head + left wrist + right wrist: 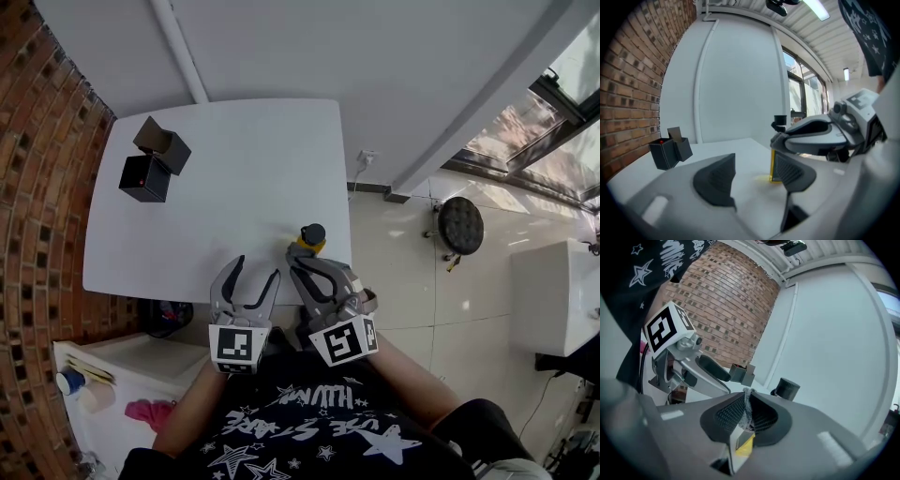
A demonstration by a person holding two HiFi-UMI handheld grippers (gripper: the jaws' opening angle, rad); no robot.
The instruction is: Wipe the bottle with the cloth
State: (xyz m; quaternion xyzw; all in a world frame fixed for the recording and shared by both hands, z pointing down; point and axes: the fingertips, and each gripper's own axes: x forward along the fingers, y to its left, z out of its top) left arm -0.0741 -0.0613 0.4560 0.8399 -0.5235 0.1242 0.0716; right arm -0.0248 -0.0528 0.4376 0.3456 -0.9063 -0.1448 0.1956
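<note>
Brick wall (37, 187) ran down the L side at 9 o'clock. White bench (225, 169) sat next to it, w/ two black boxes (155, 161) touching each other at approx 10 o'clock on its top; one had a small red dot.

My L tongs (258, 267) hung over the near bench edge at 6 o'clock, jaws wide apart, nothing btwn them. Only bench top showed through the gap in the left gripper view.

Just to the R, my R tongs (300, 255) were clamped on a thin grey cloth (747, 405), its mesh pinched btwn both pads and poking out past the tips.

Bottle (312, 236) stood upright on the bench near its 5 o'clock corner: yellow body, black cap, right at 1 o'clock of the R tongs' tips. Couldn't tell if the cloth was touching it. In the left gripper view it sat beyond the R-hand jaw, w/ the R tongs crossing in front of its middle.

Further R, off the bench, were a tiled floor (422, 281) and a round dark stool (460, 225) at 3 o'clock.
</note>
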